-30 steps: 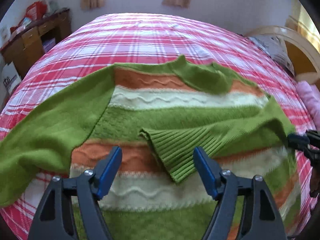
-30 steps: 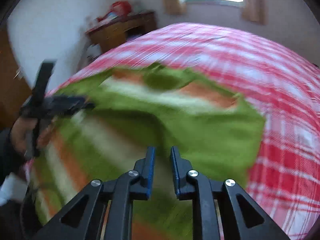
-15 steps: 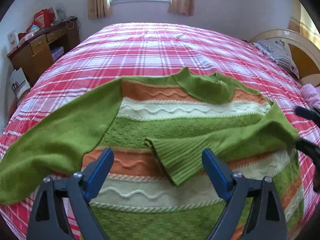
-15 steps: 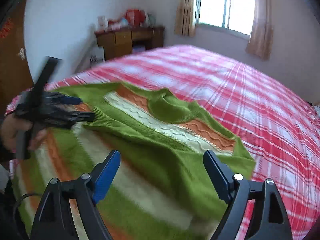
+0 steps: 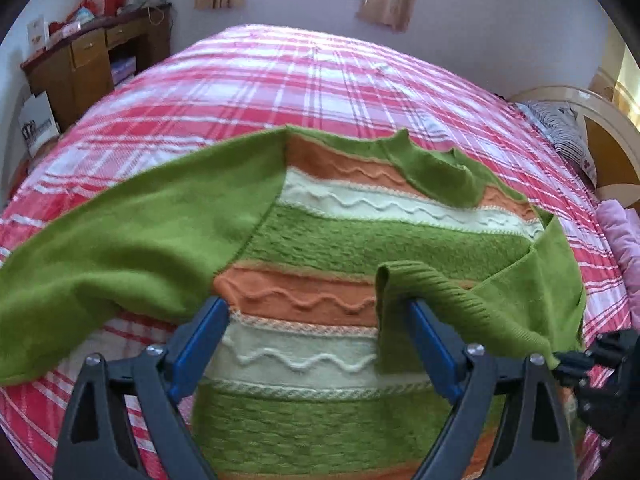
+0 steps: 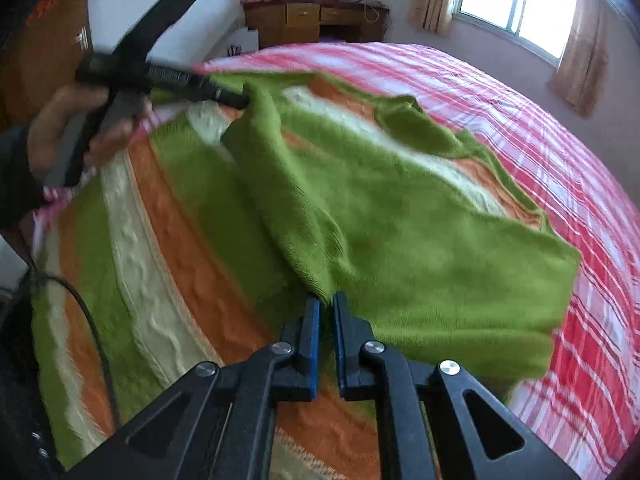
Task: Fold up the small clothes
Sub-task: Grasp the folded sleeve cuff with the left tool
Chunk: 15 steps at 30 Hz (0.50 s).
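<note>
Sweater (image 5: 360, 248): soft, floppy knit. Right tongs (image 6: 326, 312) pinching sleeve (image 6: 380, 216) at 6 o'clock; left tongs (image 5: 316, 336) spread. Grip cuff.

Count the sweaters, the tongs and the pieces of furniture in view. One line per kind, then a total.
Sweaters: 1, the striped sweater
Tongs: 2, the left tongs, open, and the right tongs, shut on the sweater's sleeve
Furniture: 2, the bed and the wooden desk
Total: 5

Daylight from the window (image 6: 516, 4) glares white; fisheye edges curve dark, and the sweater (image 6: 360, 200) is motion-blurred.
</note>
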{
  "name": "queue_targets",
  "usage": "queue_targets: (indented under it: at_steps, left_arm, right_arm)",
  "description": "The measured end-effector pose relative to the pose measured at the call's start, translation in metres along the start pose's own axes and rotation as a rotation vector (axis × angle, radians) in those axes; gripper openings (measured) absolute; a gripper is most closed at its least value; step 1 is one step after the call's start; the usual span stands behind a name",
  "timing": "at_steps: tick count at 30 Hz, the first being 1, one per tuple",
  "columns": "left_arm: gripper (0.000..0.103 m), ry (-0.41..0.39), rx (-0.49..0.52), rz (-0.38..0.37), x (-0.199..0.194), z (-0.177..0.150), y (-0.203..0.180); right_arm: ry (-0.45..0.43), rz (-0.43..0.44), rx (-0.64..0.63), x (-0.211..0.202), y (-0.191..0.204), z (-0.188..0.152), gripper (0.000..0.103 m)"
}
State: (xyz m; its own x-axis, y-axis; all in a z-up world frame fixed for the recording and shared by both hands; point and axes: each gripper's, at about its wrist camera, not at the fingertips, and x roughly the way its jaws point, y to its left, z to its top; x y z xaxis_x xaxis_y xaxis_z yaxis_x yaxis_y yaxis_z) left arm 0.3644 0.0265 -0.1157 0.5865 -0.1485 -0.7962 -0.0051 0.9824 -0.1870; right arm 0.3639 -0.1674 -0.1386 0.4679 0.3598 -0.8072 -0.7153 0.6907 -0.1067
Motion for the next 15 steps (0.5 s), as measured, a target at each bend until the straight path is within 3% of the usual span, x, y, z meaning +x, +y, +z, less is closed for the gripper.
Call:
queue_targets:
  at_steps: [2, 4, 5, 9, 12, 15]
  left_arm:
    - [0.092, 0.004, 0.014, 0.004, -0.001, -0.003, -0.005]
    - [0.092, 0.020, 0.012, -0.020, -0.002, -0.004, -0.006]
    - [0.091, 0.041, -0.008, -0.049, -0.003, -0.003, -0.005]
    - [0.091, 0.037, -0.077, -0.165, -0.017, 0.001, 0.001]
    - [0.091, 0.085, -0.119, -0.219, -0.008, 0.000, 0.002]
    - [0.083, 0.123, -0.129, -0.214, 0.005, -0.006, 0.002]
  right_arm:
    - [-0.035, 0.027, 0.036, -0.002, -0.003, -0.005, 0.027]
    - [-0.080, 0.115, 0.079, -0.003, -0.002, -0.012, 0.066]
    - [-0.093, 0.128, 0.074, -0.003, 0.003, -0.014, 0.071]
    - [-0.083, 0.014, -0.039, 0.000, 0.027, -0.015, 0.076]
    - [-0.089, 0.051, -0.001, -0.003, 0.021, -0.017, 0.077]
    - [-0.096, 0.080, 0.069, -0.002, 0.009, -0.018, 0.077]
